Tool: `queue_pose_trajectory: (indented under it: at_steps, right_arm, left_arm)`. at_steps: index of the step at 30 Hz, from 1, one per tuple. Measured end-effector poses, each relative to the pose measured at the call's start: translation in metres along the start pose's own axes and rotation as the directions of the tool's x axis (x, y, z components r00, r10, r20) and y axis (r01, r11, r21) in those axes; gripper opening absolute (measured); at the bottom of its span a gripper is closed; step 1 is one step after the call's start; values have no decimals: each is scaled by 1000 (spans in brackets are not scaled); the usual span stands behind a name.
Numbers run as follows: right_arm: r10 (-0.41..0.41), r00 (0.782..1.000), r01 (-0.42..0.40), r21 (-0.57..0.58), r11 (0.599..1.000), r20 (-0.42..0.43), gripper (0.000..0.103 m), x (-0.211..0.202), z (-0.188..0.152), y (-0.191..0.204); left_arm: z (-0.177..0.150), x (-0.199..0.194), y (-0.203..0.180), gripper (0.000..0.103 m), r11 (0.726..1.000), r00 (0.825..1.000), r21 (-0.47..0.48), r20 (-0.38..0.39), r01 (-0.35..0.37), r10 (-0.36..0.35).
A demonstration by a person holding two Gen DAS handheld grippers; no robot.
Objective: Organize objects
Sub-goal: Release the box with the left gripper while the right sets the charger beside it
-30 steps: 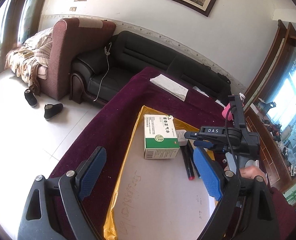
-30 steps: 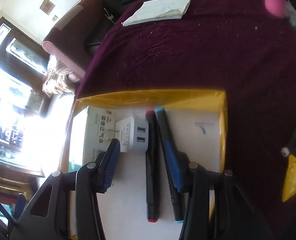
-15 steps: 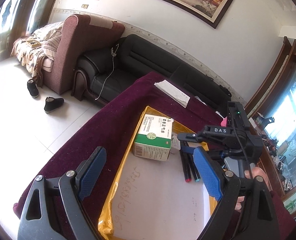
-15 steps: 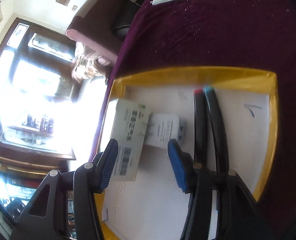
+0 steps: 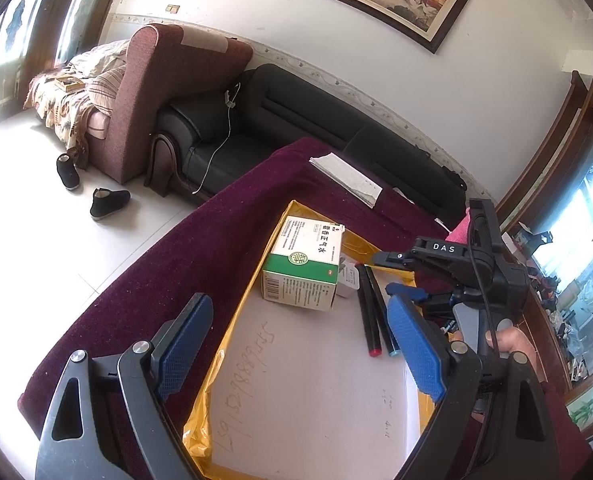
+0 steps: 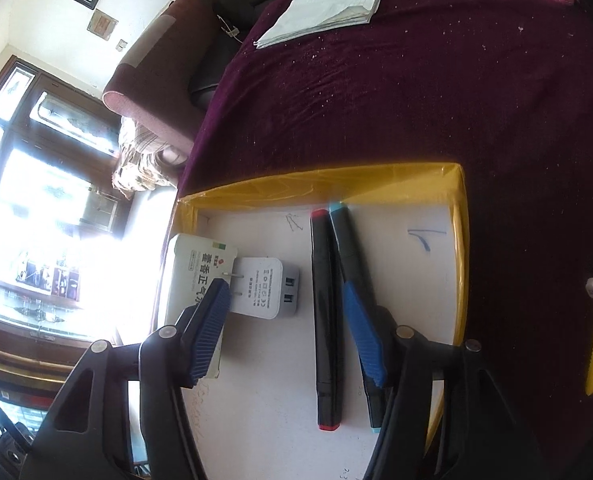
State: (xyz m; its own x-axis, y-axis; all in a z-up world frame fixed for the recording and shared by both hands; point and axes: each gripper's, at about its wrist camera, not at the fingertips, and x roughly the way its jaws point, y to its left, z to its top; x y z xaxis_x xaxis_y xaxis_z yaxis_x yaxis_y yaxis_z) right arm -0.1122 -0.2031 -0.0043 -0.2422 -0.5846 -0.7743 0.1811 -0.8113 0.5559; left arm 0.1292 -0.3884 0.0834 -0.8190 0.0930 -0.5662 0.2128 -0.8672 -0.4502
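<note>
**Charger, box and two markers lined up in a yellow-rimmed tray**

A table draped in maroon cloth [image 5: 200, 264] is seen, with a notebook [image 6: 328, 8] lying at its far end and a black sofa [image 5: 296, 120] beyond it. On the cloth rests a shallow tray [image 6: 460, 240] with yellow walls and a white floor bearing pen marks. A pink object [image 5: 458, 230] is glimpsed behind the right gripper; what it is cannot be told.

Inside the tray, a green-and-white medicine box [image 5: 308, 264] is set near the tray's left wall. A white USB charger [image 6: 262, 288] is placed just beside it, its prongs turned toward the box. Two black markers lie side by side, one red-capped [image 6: 324, 312], one teal-capped [image 6: 346, 240].

The right gripper [image 6: 284, 332] is held low over the tray, its jaws opening, with the charger and the red marker seen between the blue pads; neither is pressed. The teal marker is partly hidden behind the right-hand pad. The left gripper [image 5: 296, 352] is held spread wide with nothing in it, above the bare near part of the tray floor.

Free floor is left between the markers and the tray's right wall, and over the whole near half.
</note>
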Motion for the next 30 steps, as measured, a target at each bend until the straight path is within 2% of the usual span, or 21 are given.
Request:
queue_pose_trajectory:
  at_steps: [2, 6, 9, 10, 11, 12, 13, 15, 18, 19, 23, 26, 28, 29, 30]
  right_arm:
    - [13, 999, -13, -20, 1000, 44, 59, -16, 2, 0]
    - [96, 995, -98, -47, 994, -25, 59, -14, -12, 15]
    - [189, 980, -190, -25, 981, -56, 59, -6, -20, 23]
    - [183, 982, -185, -35, 982, -50, 59, -6, -22, 28]
    - [140, 989, -143, -79, 987, -39, 59, -5, -22, 35]
    - [50, 999, -52, -162, 985, -17, 59, -5, -22, 44]
    - [-36, 999, 37, -250, 968, 8, 59, -5, -23, 53]
    - [-134, 991, 129, -414, 901, 18, 59, -3, -26, 65]
    - [-248, 966, 237, -622, 746, 72, 59, -6, -35, 73]
    - [-261, 961, 255, -668, 699, 94, 59, -8, -38, 76]
    - [-288, 954, 240, -783, 575, 81, 59, 9, -46, 91]
    - [-362, 924, 289, -843, 453, 122, 58, 30, -56, 95]
    - [-385, 916, 282, -859, 426, 110, 57, 43, -57, 91]
    - [-393, 915, 275, -858, 435, 93, 52, 47, -56, 90]
    - [-396, 916, 260, -843, 472, 61, 51, 51, -53, 88]
  left_arm:
    - [0, -2, 0, 86, 1000, 1000, 1, 12, -8, 8]
    - [2, -3, 3, 86, 1000, 1000, -18, 24, 4, -3]
    - [1, -4, 6, 86, 1000, 1000, -22, 27, 5, -4]
    - [1, -5, 7, 86, 1000, 1000, -20, 26, 4, -3]
    - [1, -4, 8, 86, 1000, 1000, -18, 24, 2, -2]
    - [2, -5, 10, 86, 1000, 1000, -17, 24, 2, -2]
    - [2, -6, 12, 86, 1000, 1000, -14, 26, 2, -2]
    - [3, -9, 17, 86, 1000, 999, -9, 34, -1, 1]
    - [4, -9, 23, 86, 1000, 999, -17, 40, -5, 6]
    - [4, -8, 25, 86, 1000, 999, -22, 41, -7, 8]
    - [3, -1, 29, 86, 999, 1000, -42, 29, -4, 5]
    - [1, 3, 29, 86, 999, 1000, -41, 11, -5, 6]
    - [2, 3, 29, 86, 999, 1000, -38, 11, -9, 9]
    - [2, 3, 29, 86, 999, 1000, -39, 11, -7, 8]
    - [3, 4, 29, 86, 999, 1000, -40, 11, -6, 6]
